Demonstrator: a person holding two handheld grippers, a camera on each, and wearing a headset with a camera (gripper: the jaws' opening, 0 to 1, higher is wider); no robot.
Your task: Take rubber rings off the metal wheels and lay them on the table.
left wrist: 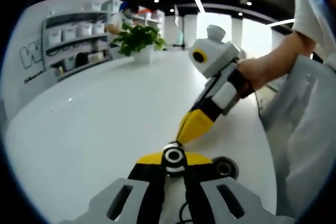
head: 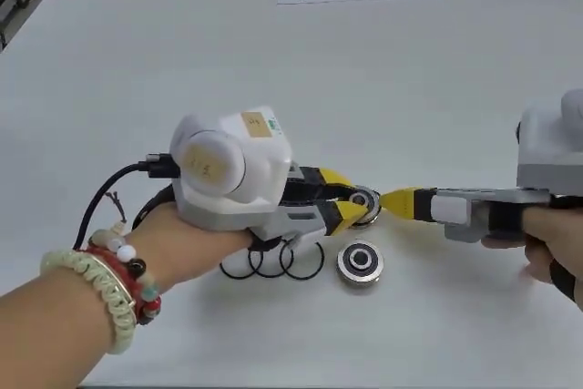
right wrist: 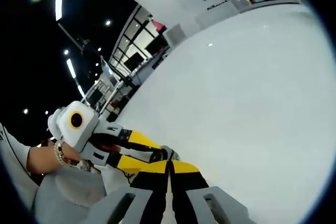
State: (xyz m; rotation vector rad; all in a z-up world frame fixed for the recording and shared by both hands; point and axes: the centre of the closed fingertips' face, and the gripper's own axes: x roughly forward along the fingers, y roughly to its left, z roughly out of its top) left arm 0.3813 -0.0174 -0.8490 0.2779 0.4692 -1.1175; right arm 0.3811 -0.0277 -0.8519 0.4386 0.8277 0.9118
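Left hand (head: 196, 243), beaded bracelets (head: 114, 284) at the wrist, reaches in from lower left; left gripper (head: 357, 202) roughly level, pointing right, yellow-tipped jaws clamped on a small metal wheel (head: 367, 199) at centre frame. In the left gripper view the wheel's round face and bore turn toward the camera. Right gripper (head: 398, 201) enters from the right edge, long axis horizontal, pointing left, jaws pressed together, tip at the wheel; whether it pinches anything, cannot tell. Second wheel (head: 359, 261) lies flat just below, shiny steel, bore up. Three thin black rubber rings (head: 273, 261) left of it, overlapping, flat on the matte white table (head: 437, 70)
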